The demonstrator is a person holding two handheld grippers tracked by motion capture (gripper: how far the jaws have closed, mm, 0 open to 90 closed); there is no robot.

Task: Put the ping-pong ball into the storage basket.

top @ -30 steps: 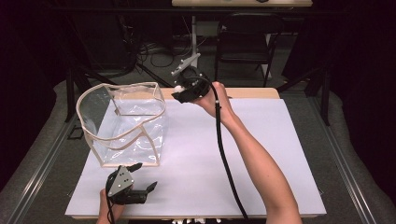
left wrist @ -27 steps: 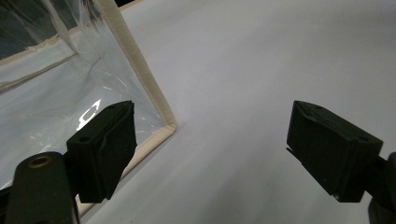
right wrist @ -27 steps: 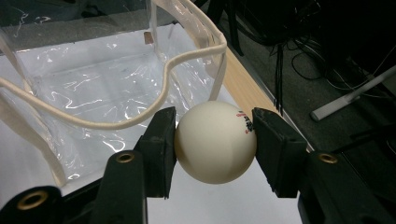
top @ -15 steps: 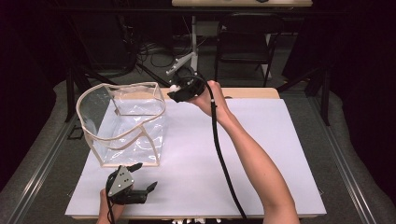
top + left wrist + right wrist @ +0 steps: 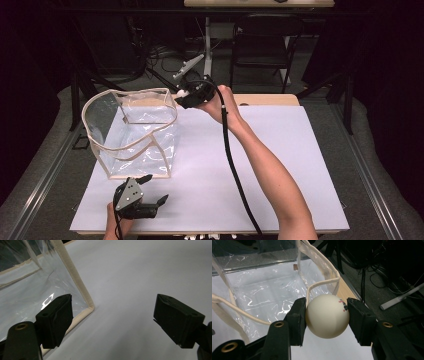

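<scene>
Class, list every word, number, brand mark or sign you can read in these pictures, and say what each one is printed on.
White ball, held in the right tongs: a small red and black print near its right edge, too small and turned away to read.
Clear bag: no text visible.
Left tongs: no text visible.

The right gripper (image 5: 183, 93) is held out on a stretched forearm, its fingers (image 5: 297, 317) clamped on a ball (image 5: 327, 315). The left gripper (image 5: 152, 190) sits low, fingers (image 5: 56, 317) spread wide, nothing between them.

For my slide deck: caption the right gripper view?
Right gripper clamps a white ball beside a clear bag.
</scene>
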